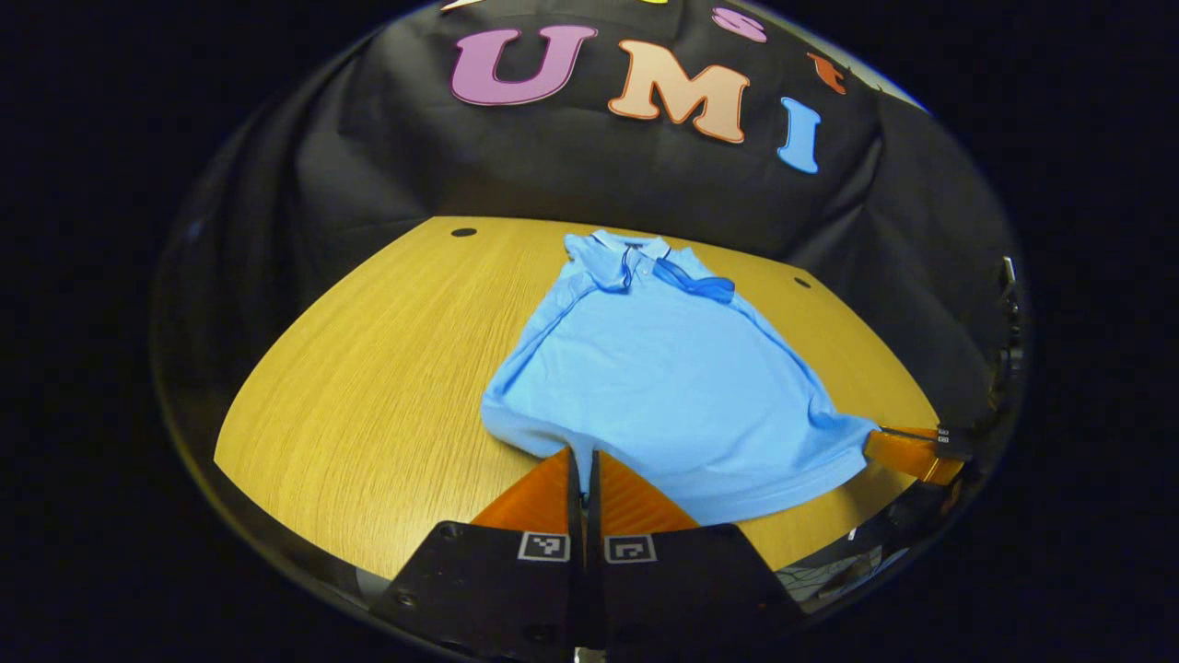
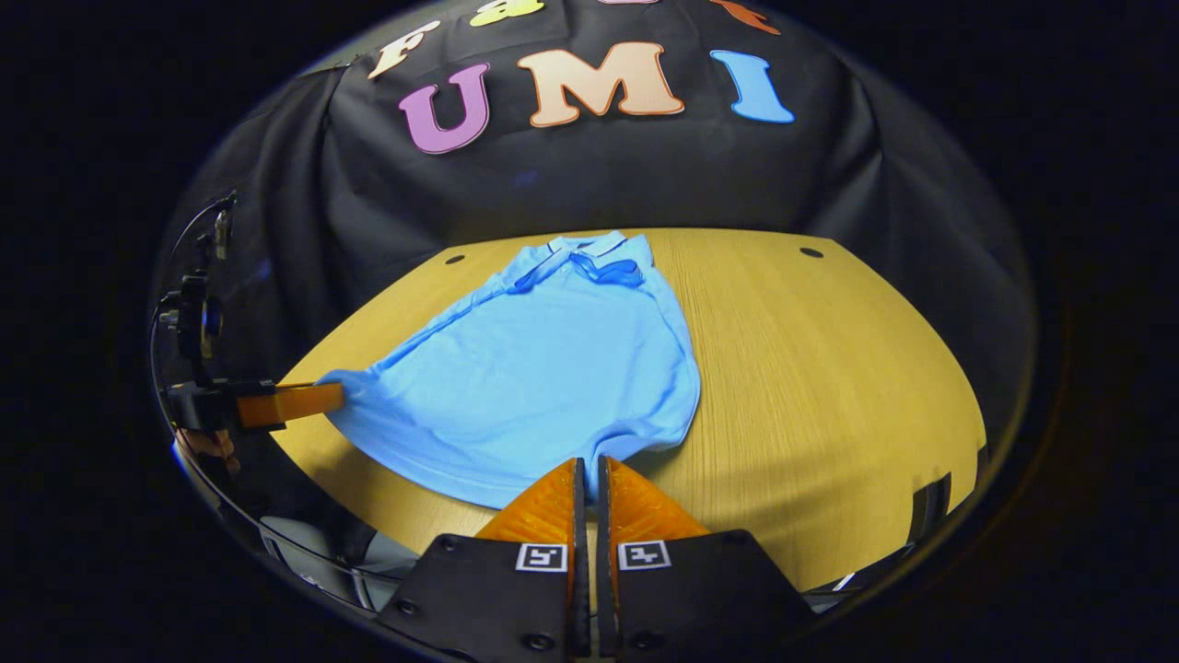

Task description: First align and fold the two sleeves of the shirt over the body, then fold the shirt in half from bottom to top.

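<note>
I have the left gripper (image 1: 582, 453) and right gripper (image 2: 589, 462) each pinching a bottom hem corner of the shirt (image 1: 659, 378) on the table (image 1: 368, 368). Sleeves look already folded in. The bottom-to-top fold toward the collar (image 1: 636, 250) is what's left, I judge.

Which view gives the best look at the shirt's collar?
The left gripper view: the collar sits a little larger there, with its open placket and dark inner band visible. The right gripper view shows the collar too, but smaller and flatter at the shirt's far end.
</note>
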